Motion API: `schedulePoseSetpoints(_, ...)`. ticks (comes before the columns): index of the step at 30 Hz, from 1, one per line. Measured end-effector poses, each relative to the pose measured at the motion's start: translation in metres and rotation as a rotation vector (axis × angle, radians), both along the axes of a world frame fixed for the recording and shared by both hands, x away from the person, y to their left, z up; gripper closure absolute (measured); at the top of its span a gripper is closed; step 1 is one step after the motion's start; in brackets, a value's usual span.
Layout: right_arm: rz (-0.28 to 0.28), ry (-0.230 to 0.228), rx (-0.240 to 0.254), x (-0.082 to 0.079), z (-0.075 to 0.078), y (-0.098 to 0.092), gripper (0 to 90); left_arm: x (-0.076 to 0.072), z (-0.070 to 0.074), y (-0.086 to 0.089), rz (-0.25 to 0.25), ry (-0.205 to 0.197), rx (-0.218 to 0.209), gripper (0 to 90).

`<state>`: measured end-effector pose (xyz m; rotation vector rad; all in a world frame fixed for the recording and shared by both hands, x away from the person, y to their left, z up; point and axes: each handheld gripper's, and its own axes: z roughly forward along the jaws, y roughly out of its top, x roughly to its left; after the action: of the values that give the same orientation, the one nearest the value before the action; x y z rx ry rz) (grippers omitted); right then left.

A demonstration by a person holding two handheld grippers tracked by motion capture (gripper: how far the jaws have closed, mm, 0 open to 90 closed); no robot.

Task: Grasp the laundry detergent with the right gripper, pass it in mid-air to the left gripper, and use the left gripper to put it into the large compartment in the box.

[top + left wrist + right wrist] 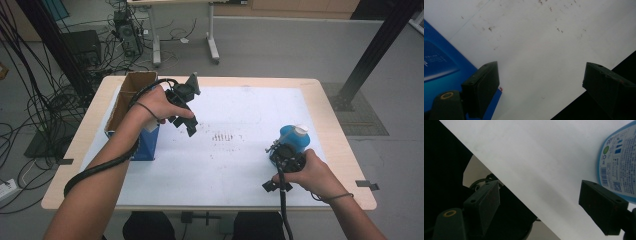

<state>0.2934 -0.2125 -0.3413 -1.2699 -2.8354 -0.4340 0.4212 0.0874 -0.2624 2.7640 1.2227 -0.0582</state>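
Both claws gape empty — right claw beside blue bottle.

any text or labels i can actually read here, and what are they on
No text can be read out word for word.
Blue bottle: white back label with dense small print, a barcode, a round green mark and blue icons, all too small to read.
Blue box: faint pale lettering on its side, too blurred to read.
White table cover: dark smudges, no writing.
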Motion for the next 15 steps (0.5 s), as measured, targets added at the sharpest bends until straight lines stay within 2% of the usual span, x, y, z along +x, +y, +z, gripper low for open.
schedulePoseSetpoints(15, -0.036, 0.006, -0.011, -0.005, -0.001, -0.022, 16.7, -0.014, -0.01, -0.003, -0.022, 0.006, -0.002, 14.0)
